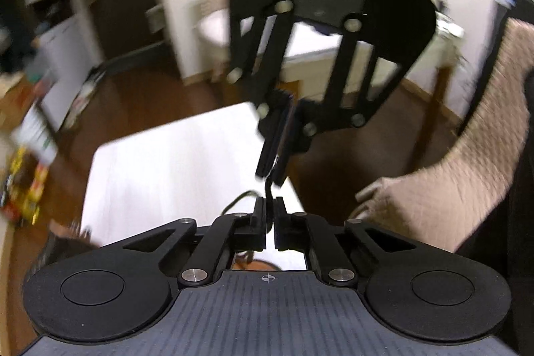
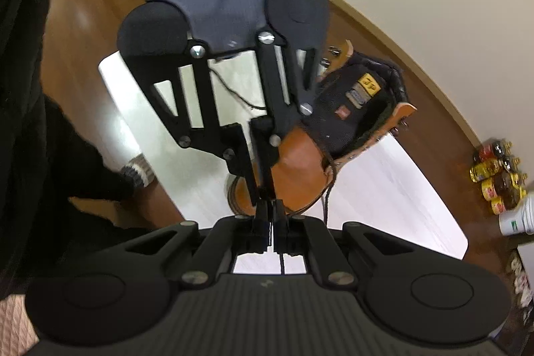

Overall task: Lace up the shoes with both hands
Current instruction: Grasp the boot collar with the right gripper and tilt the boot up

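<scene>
both grippers are pinched nearly shut on the dark shoelace (image 1: pixel 268 189). left gripper (image 1: pixel 269 219) has it clamped right at the tips, with the right gripper (image 1: pixel 272 170) coming in from above and nipping the same lace just past it. over in the right wrist view the brown boot (image 2: pixel 300 169) sits on the white table (image 2: pixel 400 189), tongue open, directly behind the touching tips.
</scene>
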